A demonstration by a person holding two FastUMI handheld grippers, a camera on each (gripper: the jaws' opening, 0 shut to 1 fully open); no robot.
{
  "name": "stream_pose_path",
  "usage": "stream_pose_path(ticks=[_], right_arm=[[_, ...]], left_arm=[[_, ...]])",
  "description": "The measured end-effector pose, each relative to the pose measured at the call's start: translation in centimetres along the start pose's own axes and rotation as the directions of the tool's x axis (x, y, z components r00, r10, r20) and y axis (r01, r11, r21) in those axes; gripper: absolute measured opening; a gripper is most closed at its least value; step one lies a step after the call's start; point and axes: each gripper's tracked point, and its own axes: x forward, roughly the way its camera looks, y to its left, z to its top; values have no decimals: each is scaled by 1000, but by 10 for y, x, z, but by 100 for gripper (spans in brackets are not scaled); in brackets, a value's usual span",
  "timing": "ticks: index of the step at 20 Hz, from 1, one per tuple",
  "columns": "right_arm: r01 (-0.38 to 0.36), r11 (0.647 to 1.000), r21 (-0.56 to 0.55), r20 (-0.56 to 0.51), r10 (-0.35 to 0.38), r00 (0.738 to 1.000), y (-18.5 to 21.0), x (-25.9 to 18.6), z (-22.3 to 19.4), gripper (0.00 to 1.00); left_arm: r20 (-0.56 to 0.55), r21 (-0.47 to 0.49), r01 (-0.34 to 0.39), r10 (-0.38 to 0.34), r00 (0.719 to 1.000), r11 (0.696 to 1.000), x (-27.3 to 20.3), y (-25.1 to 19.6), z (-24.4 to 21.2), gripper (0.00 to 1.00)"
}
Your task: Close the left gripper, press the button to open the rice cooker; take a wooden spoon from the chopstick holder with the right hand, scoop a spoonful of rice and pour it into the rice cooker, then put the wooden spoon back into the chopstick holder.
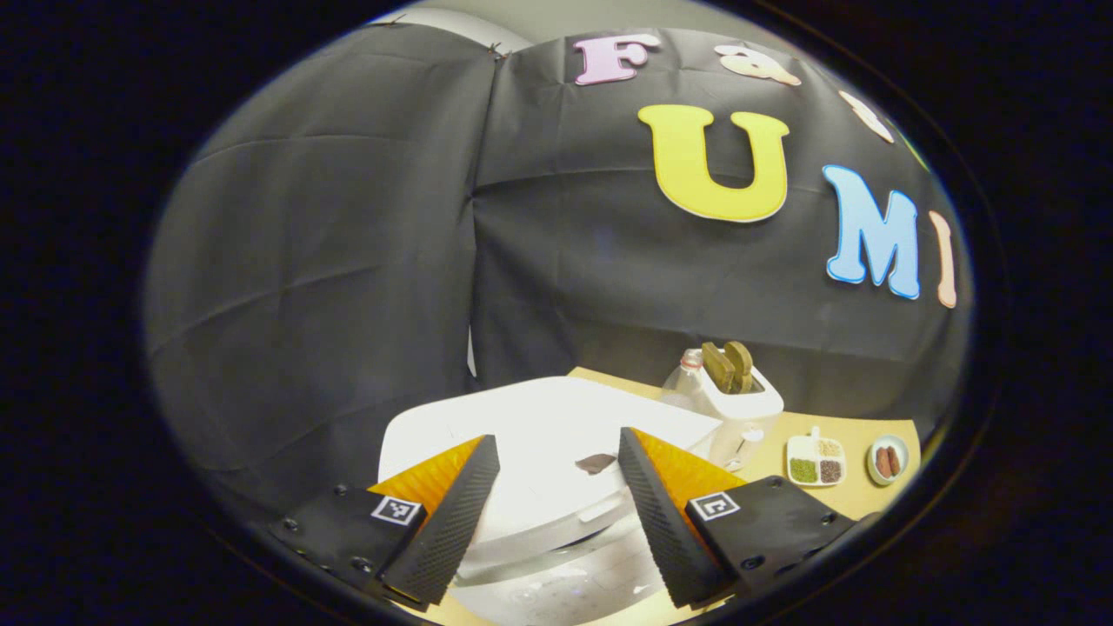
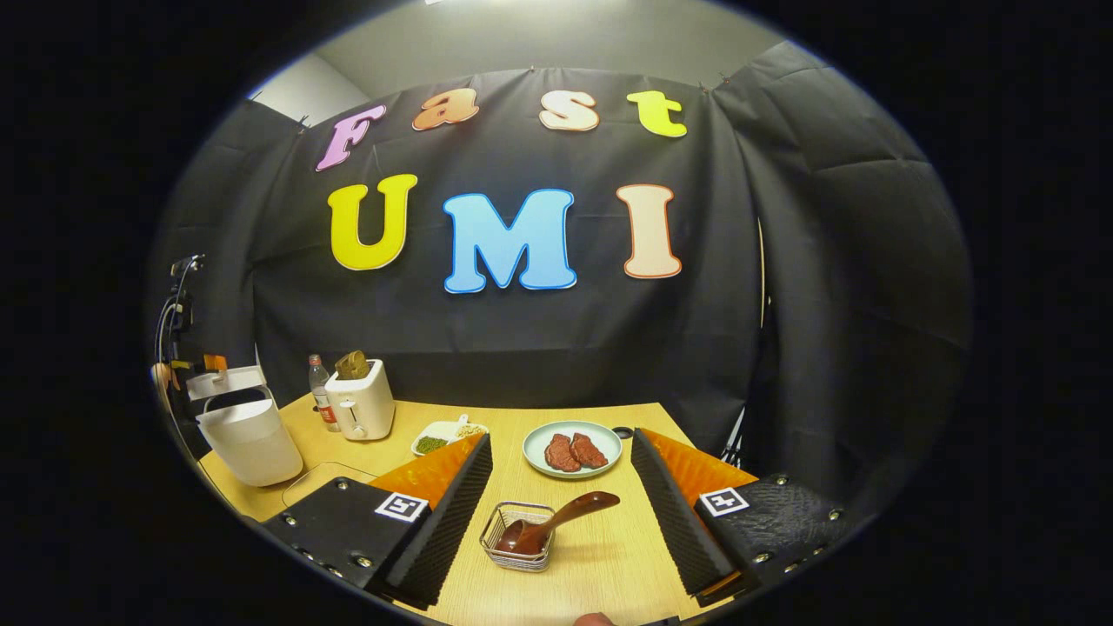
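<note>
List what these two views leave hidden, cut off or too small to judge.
- Rice cooker, left gripper view: its front and button are hidden behind the open left gripper and the lower edge.
- Wooden spoon, right gripper view: its bowl sits inside the wire chopstick holder, partly masked by the mesh.
- Divided dish: the grains are too small to identify.
- Right gripper: open.
</note>
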Motion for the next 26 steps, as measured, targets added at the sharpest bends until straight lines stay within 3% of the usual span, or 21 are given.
stream_pose_path(ticks=[8, 12, 15, 18, 22, 26], right_arm=[[-22, 1000, -23, -10, 22, 1000, 24, 7, -3, 98], [-51, 998, -43, -16, 51, 999, 42, 5, -5, 98], [-110, 994, -17, 1, 110, 994, 66, 1, 7, 98], [-128, 991, -27, 50, 129, 990, 78, 1, 33, 98], [-192, 981, 4, 92, 191, 977, 102, -10, 61, 98], [-182, 983, 14, 162, 178, 971, 105, -19, 84, 98]], left_arm=[[-97, 88, 16, -7, 995, 996, 14, -7, -54, 96], [-83, 44, 27, -24, 996, 999, 13, -8, -52, 100], [-68, 94, 76, -70, 995, 993, 9, -11, -52, 98], [22, 88, 114, -117, 993, 990, -10, -18, -24, 97], [216, 77, 215, -227, 950, 974, -81, -42, 43, 98], [372, 158, 244, -287, 883, 957, -155, -61, 90, 97]])
